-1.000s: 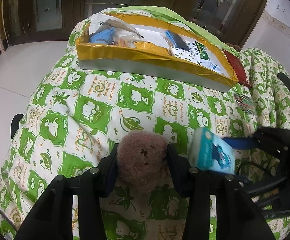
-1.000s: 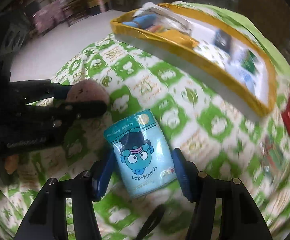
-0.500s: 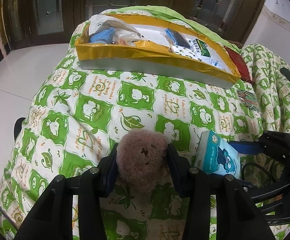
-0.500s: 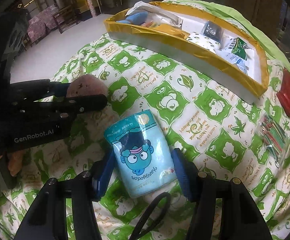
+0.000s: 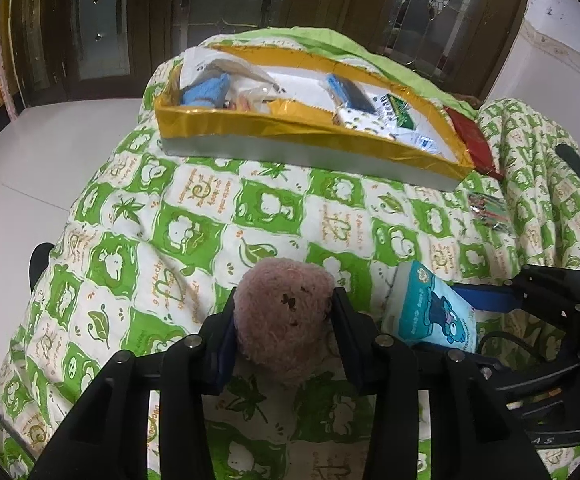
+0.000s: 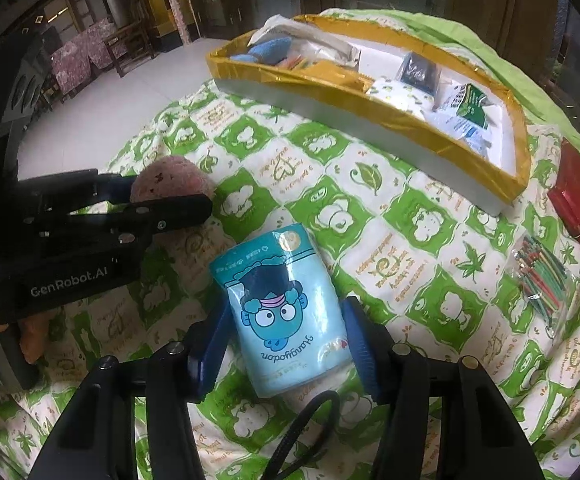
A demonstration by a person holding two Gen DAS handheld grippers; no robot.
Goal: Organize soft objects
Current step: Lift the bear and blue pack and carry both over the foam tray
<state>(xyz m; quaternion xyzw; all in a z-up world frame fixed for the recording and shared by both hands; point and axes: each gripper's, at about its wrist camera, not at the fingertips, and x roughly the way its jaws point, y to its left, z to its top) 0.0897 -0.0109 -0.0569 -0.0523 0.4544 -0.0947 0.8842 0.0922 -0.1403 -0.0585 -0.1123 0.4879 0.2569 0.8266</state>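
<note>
Steadying now after swinging round w/ blur a sec ago; both loads unchanged. Lying ahead on green-and-white printed quilt (image 5: 193, 216): gold-foil-rimmed shallow tray (image 5: 302, 132), already holding sm. packets. Pinching light-blue cartoon-print tissue pack (image 6: 285, 316) in right gripper (image 6: 285, 340), low over quilt, well short of tray. Squeezing pink fuzzy plush ball (image 5: 283, 320) in left gripper (image 5: 283, 340), just beside it. Risking: grippers bumping en route, slick pack slipping out, plush rolling off on release.
</note>
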